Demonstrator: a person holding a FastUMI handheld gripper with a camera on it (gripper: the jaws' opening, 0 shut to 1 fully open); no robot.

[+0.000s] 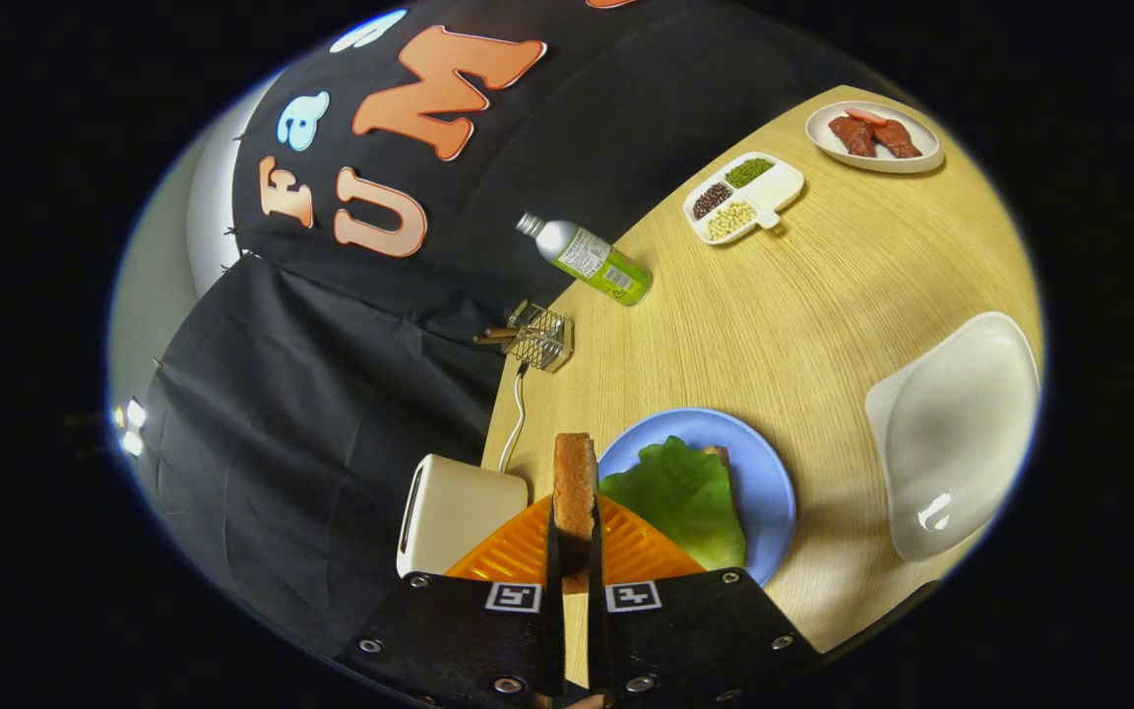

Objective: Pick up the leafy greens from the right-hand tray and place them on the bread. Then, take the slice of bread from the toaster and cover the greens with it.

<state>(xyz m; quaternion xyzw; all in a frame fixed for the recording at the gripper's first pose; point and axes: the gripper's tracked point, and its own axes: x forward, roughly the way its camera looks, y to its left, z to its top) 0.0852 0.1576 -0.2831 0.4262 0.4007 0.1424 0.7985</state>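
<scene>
Gripper view: the hand-held gripper (575,551) is clenched on the slice of bread (575,483), both fingers pressing its flat faces, the slice standing on edge and rising ahead of the fingertips; it is clear of the toaster (449,512), which sits just to one side of the fingers with its cord trailing off toward a small wire rack (539,337); the leafy greens (680,497) already lie on the blue plate (764,473), just beside the held slice, with a brown edge of the lower bread (717,453) peeping out beyond them; so the greens step looks done and the covering step is in hand.

What could go wrong, as I judge it: the slice is held on edge, so it must be turned flat over the greens; released while upright it would likely topple off the plate or land askew, leaving leaf uncovered; the grip takes only the lower part of the slice, so a quick turn might let it pivot or slip between the fingers; pressing down too hard could drag the greens off the bread beneath; the empty white tray (951,433) lies well apart on the bench (823,295) and poses no hazard.
</scene>
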